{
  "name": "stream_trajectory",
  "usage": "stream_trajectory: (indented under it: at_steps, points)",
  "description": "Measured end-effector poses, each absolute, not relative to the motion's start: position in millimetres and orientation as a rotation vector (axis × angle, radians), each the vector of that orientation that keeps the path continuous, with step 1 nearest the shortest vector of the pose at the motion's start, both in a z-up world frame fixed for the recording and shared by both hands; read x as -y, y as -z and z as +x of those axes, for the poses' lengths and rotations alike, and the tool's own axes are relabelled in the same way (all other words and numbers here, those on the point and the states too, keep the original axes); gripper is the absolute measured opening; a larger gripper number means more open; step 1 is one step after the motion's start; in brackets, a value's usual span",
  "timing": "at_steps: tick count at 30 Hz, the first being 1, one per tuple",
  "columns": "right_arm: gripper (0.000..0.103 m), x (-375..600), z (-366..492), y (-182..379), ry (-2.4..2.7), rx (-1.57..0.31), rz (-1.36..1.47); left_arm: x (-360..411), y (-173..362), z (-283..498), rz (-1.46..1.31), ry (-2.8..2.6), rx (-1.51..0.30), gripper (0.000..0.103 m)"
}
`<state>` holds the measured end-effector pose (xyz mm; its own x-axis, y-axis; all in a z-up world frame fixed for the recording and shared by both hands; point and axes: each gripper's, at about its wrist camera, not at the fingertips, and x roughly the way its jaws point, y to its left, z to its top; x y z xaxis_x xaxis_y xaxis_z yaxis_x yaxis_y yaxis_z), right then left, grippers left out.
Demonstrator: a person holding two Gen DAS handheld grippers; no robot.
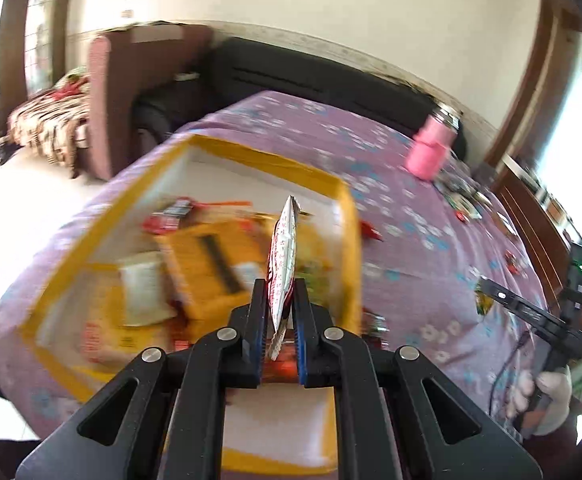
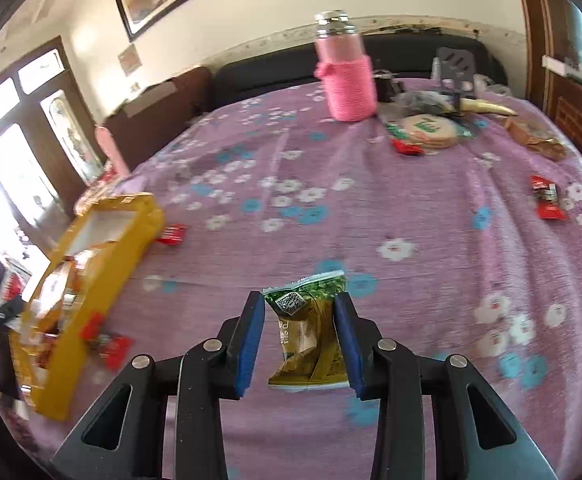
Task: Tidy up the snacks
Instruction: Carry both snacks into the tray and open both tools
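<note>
Both wrist views close, angled down — share yellow box, pink bottle.

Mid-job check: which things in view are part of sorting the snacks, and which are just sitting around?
Job:
- white-red packet in left hand-held gripper
- green packet between right hand-held gripper fingers
- yellow box
- loose red snacks

Lying about:
- pink bottle
- round biscuit pack
- horn-shaped object

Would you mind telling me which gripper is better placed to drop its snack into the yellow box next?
Left. The left gripper holds the white packet directly above the yellow box; the right gripper, with its green packet, is off to the box's side.
</note>
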<state>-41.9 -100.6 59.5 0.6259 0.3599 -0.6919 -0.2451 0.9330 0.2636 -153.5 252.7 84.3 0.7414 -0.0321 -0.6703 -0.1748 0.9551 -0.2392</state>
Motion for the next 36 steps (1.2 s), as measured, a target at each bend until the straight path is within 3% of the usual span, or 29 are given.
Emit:
stream_trajectory:
  at_steps: [2,5,9,13,15,17,23,26,36]
  points:
    - [0.033,86.4,-44.7,-67.2,-0.39,-0.826,0.162,-266.1,-82.5,-157.9,-0.308,-0.108,-0.728,0.009]
    - [0.011,49.2,-50.7,-83.8,-0.484,-0.829,0.147,-278.3,-77.0,-160.8,-0.32,-0.133,-0.731,0.009]
    - [0.005,-1.8,-58.1,-99.6,-0.576,-0.829,0.089,-289.9,-63.6,-159.5,-0.361,-0.142,-0.756,0.009]
    - [0.011,-18.5,-53.3,-103.1,-0.537,-0.811,0.044,-292.3,-60.7,-163.6,-0.373,-0.121,-0.76,0.009]
    - [0.044,-7.3,-46.9,-94.6,-0.464,-0.829,0.043,-293.4,-60.9,-165.1,-0.373,-0.105,-0.753,0.009]
    - [0.055,1.0,-40.9,-84.3,-0.427,-0.85,0.017,-293.5,-59.8,-165.8,-0.379,-0.093,-0.752,0.009]
    - [0.053,5.6,-28.9,-36.8,-0.328,-0.957,-0.111,-292.5,-57.9,-163.8,-0.392,-0.077,-0.756,0.009]
    - [0.041,10.6,-26.6,-27.9,-0.303,-0.962,-0.117,-292.8,-60.0,-164.5,-0.386,-0.083,-0.749,0.009]
    - [0.035,8.4,-34.4,-64.9,-0.397,-0.904,-0.012,-298.3,-77.4,-156.4,-0.376,-0.065,-0.732,0.009]
